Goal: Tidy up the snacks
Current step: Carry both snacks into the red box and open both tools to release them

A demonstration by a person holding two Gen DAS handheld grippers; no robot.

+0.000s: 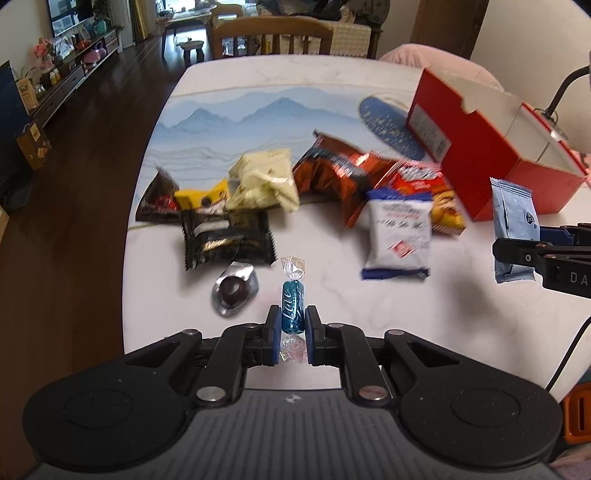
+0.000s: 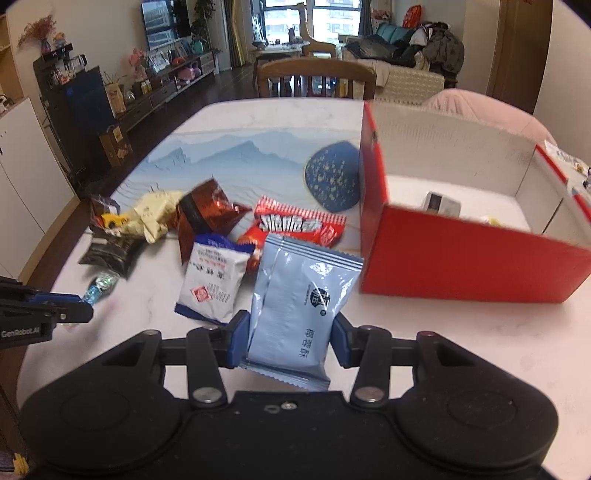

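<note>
The left tongs [image 1: 291, 325] are clamping one blue candy [image 1: 293, 305] above bare table [image 1: 424, 314]; the right tongs [image 2: 290, 338] are gripping one pale-blue packet [image 2: 299, 310], with the open red box [image 2: 472, 266] standing just right.

Daylight is streaming through tall windows [image 2: 314, 18] onto dark wooden floorboards [image 1: 74, 221], a wall-mounted television [image 2: 164, 22] hanging nearby.
</note>
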